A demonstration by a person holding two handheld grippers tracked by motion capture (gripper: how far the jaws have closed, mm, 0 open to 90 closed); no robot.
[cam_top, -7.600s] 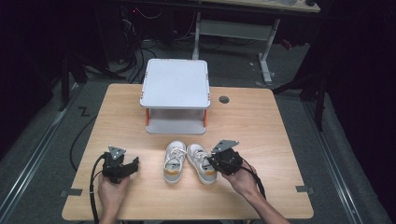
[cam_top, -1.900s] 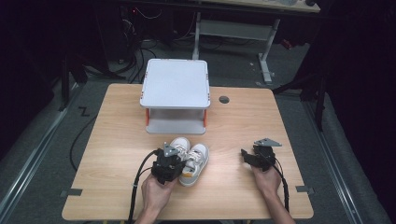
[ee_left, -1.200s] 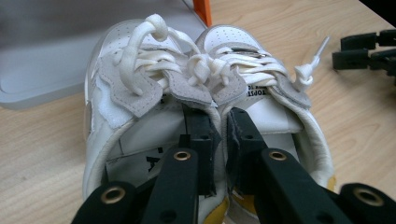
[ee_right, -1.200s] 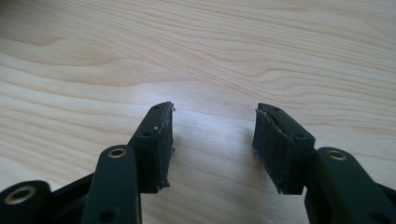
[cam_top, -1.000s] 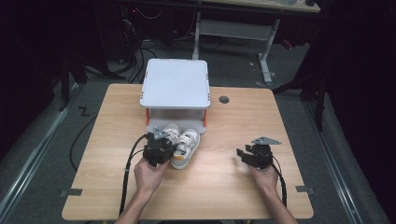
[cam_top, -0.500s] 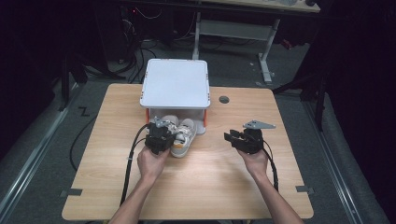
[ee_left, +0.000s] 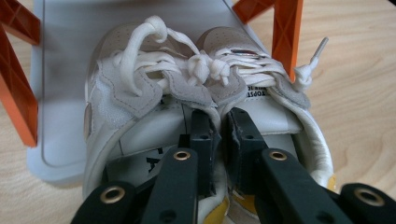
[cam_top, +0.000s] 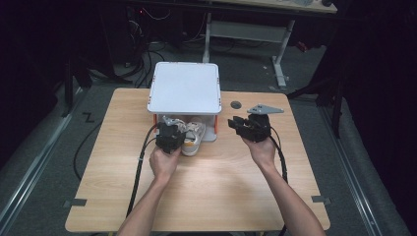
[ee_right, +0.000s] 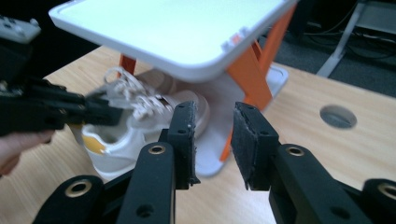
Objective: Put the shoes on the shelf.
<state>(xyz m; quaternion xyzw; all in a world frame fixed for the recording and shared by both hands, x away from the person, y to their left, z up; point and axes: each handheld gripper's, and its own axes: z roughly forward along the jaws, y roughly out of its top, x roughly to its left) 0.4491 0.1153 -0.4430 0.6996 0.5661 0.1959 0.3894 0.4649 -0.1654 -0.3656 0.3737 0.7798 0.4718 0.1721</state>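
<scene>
A pair of white and beige sneakers (cam_top: 191,136) lies side by side, toes on the lower shelf (ee_left: 70,56) of a small white rack (cam_top: 184,88) with orange legs (ee_left: 287,37). My left gripper (cam_top: 170,131) is shut on the two inner collars of the sneakers (ee_left: 154,93), its jaws pinching them together (ee_left: 219,122). My right gripper (cam_top: 236,124) hovers open just right of the rack, holding nothing. In the right gripper view, the open right gripper (ee_right: 214,122) faces the rack's near right leg (ee_right: 247,74), with the sneakers (ee_right: 135,116) and the left gripper (ee_right: 60,112) at the left.
The rack stands at the back middle of the wooden table (cam_top: 211,196). A round cable hole (cam_top: 236,104) lies right of the rack, behind my right gripper. Cables trail from both grippers toward the table's front edge.
The left gripper has carried the sneakers forward from the table's middle, so their toes now sit under the rack's top. The right gripper moved forward and left, up beside the rack.
</scene>
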